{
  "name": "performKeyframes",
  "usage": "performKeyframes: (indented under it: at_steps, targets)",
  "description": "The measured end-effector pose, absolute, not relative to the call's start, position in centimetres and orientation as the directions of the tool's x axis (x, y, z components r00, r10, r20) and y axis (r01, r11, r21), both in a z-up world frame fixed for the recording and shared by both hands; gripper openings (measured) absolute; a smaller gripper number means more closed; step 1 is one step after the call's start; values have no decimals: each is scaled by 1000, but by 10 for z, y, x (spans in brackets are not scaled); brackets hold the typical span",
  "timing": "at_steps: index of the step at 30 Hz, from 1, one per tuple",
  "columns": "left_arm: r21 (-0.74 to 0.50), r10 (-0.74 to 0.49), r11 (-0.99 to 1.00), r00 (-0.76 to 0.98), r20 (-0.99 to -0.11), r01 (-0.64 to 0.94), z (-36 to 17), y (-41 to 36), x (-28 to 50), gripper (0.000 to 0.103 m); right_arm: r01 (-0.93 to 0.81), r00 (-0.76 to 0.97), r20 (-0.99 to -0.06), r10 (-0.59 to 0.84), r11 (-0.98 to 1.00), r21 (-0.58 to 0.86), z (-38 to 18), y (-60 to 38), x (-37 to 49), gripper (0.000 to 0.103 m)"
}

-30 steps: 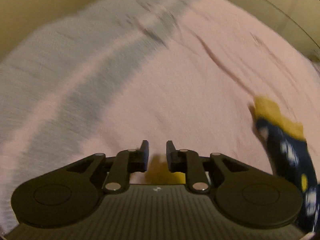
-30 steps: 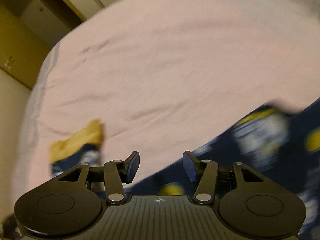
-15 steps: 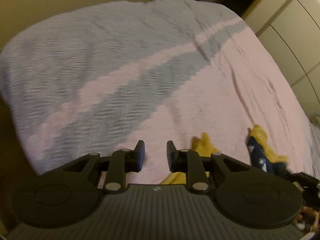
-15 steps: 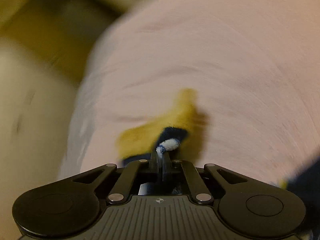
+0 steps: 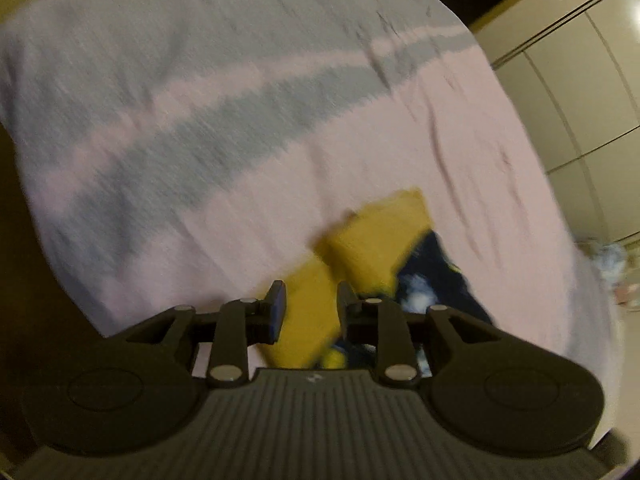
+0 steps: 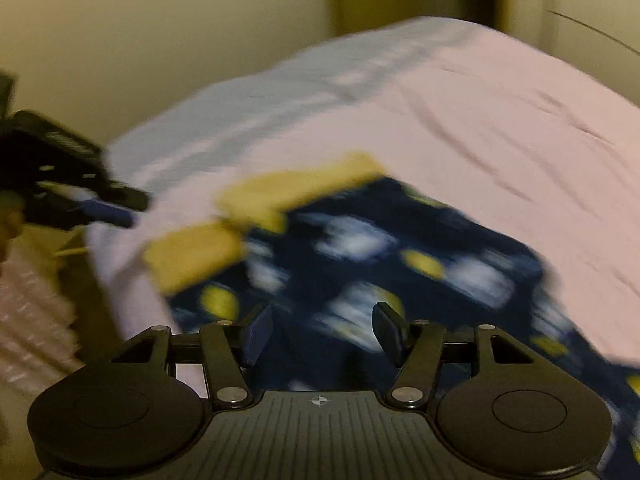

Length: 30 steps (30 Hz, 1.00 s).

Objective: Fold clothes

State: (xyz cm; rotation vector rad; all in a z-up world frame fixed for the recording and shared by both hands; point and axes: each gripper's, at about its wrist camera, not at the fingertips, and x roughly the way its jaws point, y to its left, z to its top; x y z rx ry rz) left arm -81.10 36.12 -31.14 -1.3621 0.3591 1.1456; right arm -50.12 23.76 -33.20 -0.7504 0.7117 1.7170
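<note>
A navy garment [image 6: 380, 248] with white and yellow prints lies on the pink bed sheet [image 6: 500, 120], blurred by motion. Its two yellow cuffs [image 6: 296, 192] sit side by side near the bed's left edge. My right gripper [image 6: 324, 332] is open just above the navy cloth, holding nothing. In the left wrist view one yellow cuff [image 5: 376, 236] lies ahead and the other reaches under my open left gripper [image 5: 311, 310]; I cannot tell whether the fingers touch it. The left gripper [image 6: 80, 192] also shows at the left of the right wrist view, beside the cuffs.
The sheet turns to grey stripes [image 5: 200, 140] toward the far end of the bed. Cream wardrobe doors [image 5: 580, 100] stand to the right, with small clutter on the floor [image 5: 612, 264]. A plain wall [image 6: 160, 40] runs behind the bed, whose edge drops off at the left.
Half a second ago my right gripper was shut on a yellow cuff; it is now open and pulled back over the navy cloth. The cuffs now lie together, close under my left gripper.
</note>
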Motion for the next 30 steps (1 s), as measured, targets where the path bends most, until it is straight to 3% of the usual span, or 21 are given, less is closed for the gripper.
performKeyframes:
  at_steps: [3,6,9,12,13,15,18,22,25,26,27,30]
  targets:
    - [-640,431,-215,516,-740,-738,-327,368,-793,23,-999,-17,-805,593,-42,-9,-331,216,-453,59]
    - [-662,469,-272,504,-725,-698,-342,378,-783,24,-974,123,-826,550,226,6,-333,191,-376,59]
    - [-675,509,-311,483,-712,-669,-352,388,-782,26,-840,35,-855,518,479,256,-333,156,-297,59]
    - [-662,484,-331,481,-731,-672,-362,398,-775,27,-465,-227,-802,552,663,587,-357,110,-246,59]
    - [-664,479,-328,487,-730,-672,-365,400,-773,25,-315,-291,-762,579,694,648,-368,92,-241,59]
    - [-664,477,-302,494,-727,-684,-364,399,-770,6,-35,-380,-673,635,717,696,-389,60,-241,59]
    - [-674,519,-216,501,-692,-707,-346,391,-769,4,230,-440,-581,685,711,664,-416,24,-265,59]
    - [-668,565,-121,502,-655,-735,-319,376,-771,4,384,-457,-526,717,693,610,-441,10,-285,59]
    - [-647,573,-90,492,-656,-758,-305,367,-775,4,386,-435,-532,727,684,619,-442,12,-282,59]
    - [-643,575,-85,490,-655,-761,-302,363,-777,4,347,-441,-549,710,699,625,-439,14,-281,43]
    - [-643,581,-76,490,-650,-762,-299,356,-781,4,308,-446,-567,693,713,630,-437,17,-279,8]
    - [-611,598,-77,454,-661,-788,-300,343,-792,4,188,-455,-619,640,748,636,-429,24,-274,3]
